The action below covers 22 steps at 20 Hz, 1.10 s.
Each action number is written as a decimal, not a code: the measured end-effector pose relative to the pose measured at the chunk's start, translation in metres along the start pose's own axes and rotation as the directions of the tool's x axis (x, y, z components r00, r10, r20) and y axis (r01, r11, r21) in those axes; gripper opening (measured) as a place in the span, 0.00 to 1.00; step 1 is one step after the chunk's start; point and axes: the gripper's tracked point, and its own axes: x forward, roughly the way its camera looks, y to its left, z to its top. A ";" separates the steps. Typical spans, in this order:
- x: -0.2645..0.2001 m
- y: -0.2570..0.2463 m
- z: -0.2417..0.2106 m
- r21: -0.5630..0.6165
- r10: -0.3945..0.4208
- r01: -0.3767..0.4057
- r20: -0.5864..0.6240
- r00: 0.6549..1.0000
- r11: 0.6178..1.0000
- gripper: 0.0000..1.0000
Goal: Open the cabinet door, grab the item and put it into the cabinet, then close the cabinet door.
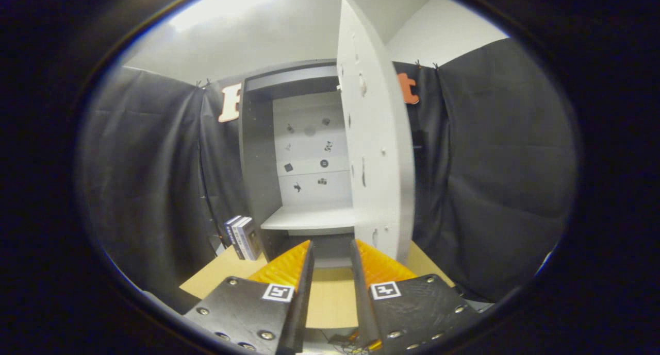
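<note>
Gripper (332, 249) fingers apart, empty | cabinet door (374, 138) open — grab step next | item (242, 237) at table's (330, 298) far-left edge — swing left.

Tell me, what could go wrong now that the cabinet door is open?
The hand-held gripper is open and holds nothing, just short of the cabinet.

1. The open door stands right beside the fingers. A careless swing toward it could knock it.

2. The item, probably the small box standing upright by the cabinet's outer wall, looks narrow. A clumsy grab might tip it.

3. The shelf has a front edge, which the box could catch on going in.
</note>
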 end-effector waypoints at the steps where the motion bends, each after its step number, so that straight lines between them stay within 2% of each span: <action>1: 0.008 0.013 -0.008 0.007 0.021 -0.021 -0.017 1.000 1.000 0.50; 4: 0.032 0.036 -0.034 -0.015 0.045 -0.046 -0.053 0.998 0.999 0.81; 5: 0.040 0.048 -0.040 -0.013 0.065 -0.066 -0.063 0.996 0.998 0.81; 9: 0.073 0.087 -0.083 -0.033 0.109 -0.114 -0.132 0.985 0.993 0.93; 13: 0.100 0.129 -0.135 -0.032 0.178 -0.192 -0.249 0.952 0.981 0.93; 16: 0.122 0.140 -0.172 -0.049 0.167 -0.191 -0.309 0.936 0.980 0.93; 18: 0.134 0.152 -0.197 -0.026 0.179 -0.200 -0.344 0.922 0.980 0.98; 22: 0.158 0.161 -0.247 0.001 0.165 -0.180 -0.412 0.896 0.984 0.98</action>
